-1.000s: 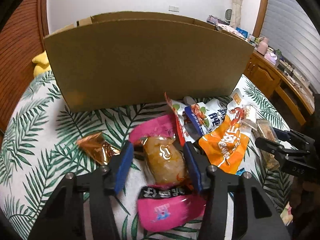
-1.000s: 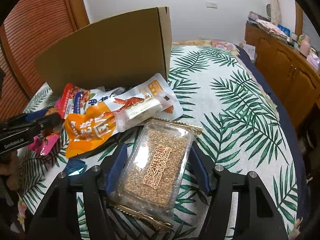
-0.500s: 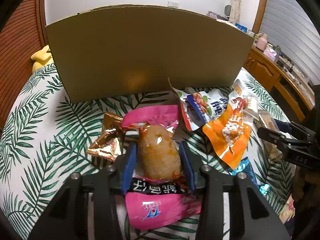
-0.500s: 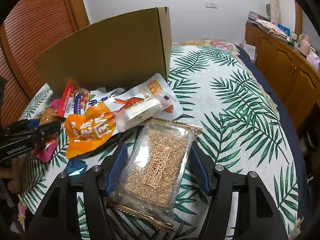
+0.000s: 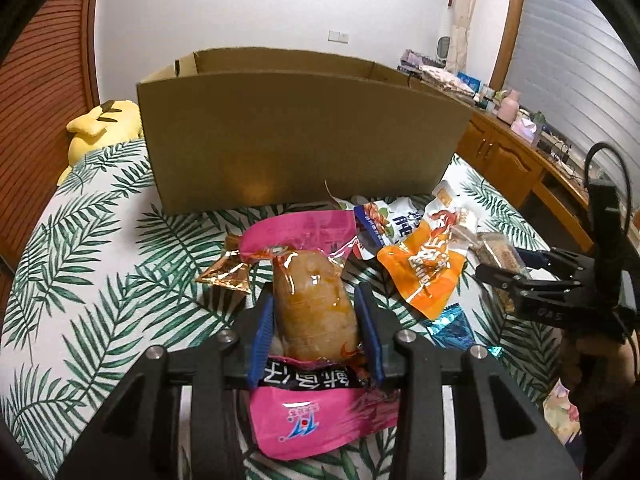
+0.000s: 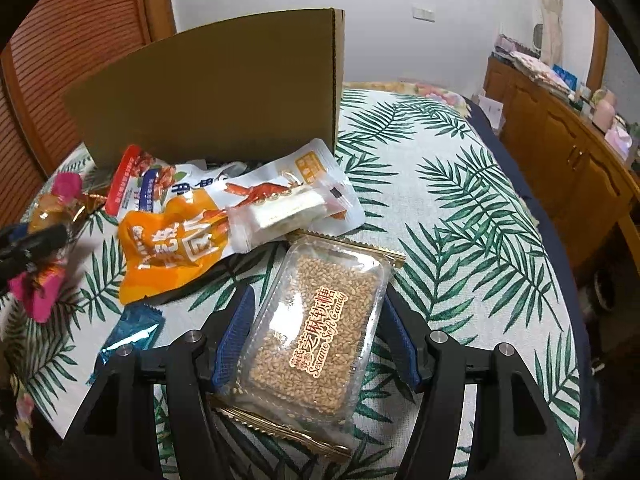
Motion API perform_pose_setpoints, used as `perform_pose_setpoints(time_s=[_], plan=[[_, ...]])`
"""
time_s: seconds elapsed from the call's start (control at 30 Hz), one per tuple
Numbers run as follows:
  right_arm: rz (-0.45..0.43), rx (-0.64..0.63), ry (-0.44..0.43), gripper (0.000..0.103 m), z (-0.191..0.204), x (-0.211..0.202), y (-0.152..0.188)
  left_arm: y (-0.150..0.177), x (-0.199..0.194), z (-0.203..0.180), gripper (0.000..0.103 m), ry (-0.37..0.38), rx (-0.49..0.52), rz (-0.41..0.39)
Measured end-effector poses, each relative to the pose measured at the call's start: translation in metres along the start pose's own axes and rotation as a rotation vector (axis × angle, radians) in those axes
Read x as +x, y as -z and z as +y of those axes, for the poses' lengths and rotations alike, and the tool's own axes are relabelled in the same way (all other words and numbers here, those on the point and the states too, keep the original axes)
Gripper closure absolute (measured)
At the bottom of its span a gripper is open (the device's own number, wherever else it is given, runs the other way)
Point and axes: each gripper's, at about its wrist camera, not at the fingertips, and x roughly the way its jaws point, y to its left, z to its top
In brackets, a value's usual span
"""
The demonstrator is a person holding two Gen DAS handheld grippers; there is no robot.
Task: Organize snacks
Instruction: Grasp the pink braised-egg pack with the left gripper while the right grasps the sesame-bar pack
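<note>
My left gripper [image 5: 316,300] is shut on a pink snack pack [image 5: 316,308] with a clear window and holds it above the leaf-print cloth. It also shows at the left of the right wrist view [image 6: 44,240]. My right gripper [image 6: 316,304] is shut on a clear sesame candy pack [image 6: 316,320], which still rests on the cloth. An open cardboard box [image 5: 296,136] stands behind the snacks; it also shows in the right wrist view [image 6: 208,100]. An orange pouch [image 6: 172,240] and a red-and-white pouch [image 6: 156,184] lie in front of the box.
A gold wrapper [image 5: 226,274] lies left of the pink pack. A blue foil wrapper [image 6: 128,336] lies near the front. A yellow plush toy [image 5: 100,128] sits at the far left. Wooden cabinets [image 6: 568,148] stand on the right.
My left gripper has closed on the pink pack and lifted it up and back from the box. The right gripper has stayed on the sesame pack.
</note>
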Motion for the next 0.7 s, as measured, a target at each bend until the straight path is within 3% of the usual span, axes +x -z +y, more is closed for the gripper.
perform_pose_setpoints(time_s=[0.07, 0.13, 0.7], plan=[[0.0, -0.018, 0.011, 0.042, 0.001, -0.002, 0.003, 0.001, -0.005, 0.0, 0.066, 0.001, 0.002, -0.011], [-0.004, -0.025, -0.006, 0.058, 0.0, -0.005, 0.005, 0.002, -0.009, -0.001, 0.066, 0.005, 0.001, -0.019], [-0.051, 0.013, -0.033, 0.059, -0.005, -0.045, 0.02, 0.003, -0.032, -0.01, 0.065, 0.03, 0.009, -0.071]])
